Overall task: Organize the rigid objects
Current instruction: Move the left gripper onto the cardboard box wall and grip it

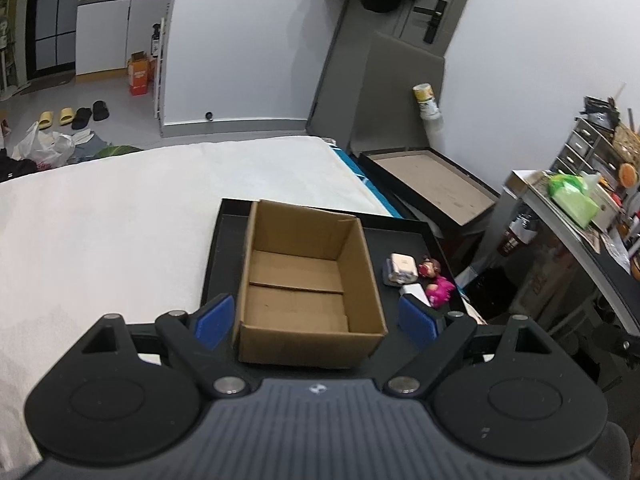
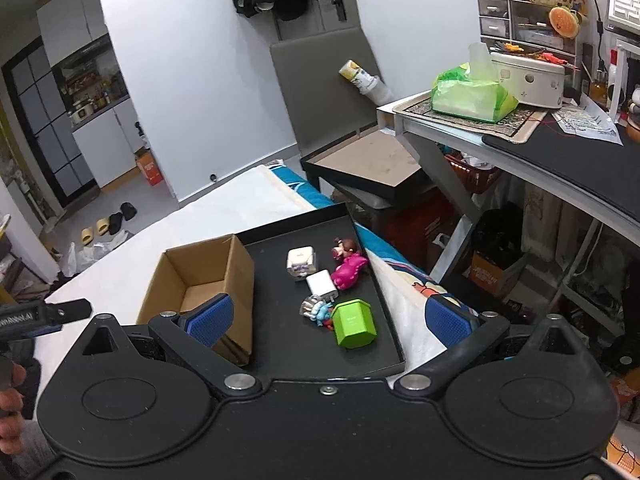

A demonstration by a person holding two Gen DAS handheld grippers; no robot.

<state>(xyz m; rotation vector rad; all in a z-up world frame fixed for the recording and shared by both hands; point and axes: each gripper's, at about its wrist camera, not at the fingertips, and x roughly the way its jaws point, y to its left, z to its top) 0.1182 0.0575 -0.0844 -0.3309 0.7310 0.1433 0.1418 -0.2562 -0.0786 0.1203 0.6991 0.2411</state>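
Both grippers, left point(image 1: 316, 320) and right point(image 2: 328, 320), gape empty; green tin's point(image 2: 354, 323) label unreadable.

Black tray point(image 2: 384, 344) on white bed point(image 1: 120, 216)

left wrist: above box point(image 1: 308, 280), forward | right wrist: probably higher | shared: tray point(image 2: 280, 320)

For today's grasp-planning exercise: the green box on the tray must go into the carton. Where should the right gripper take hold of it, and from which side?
Grip the green box across two opposite flat side walls, coming down from above. It appears to stand upright with its lid up, and only the small toys crowd its left side. The right gripper is open and looks wide enough to span it.
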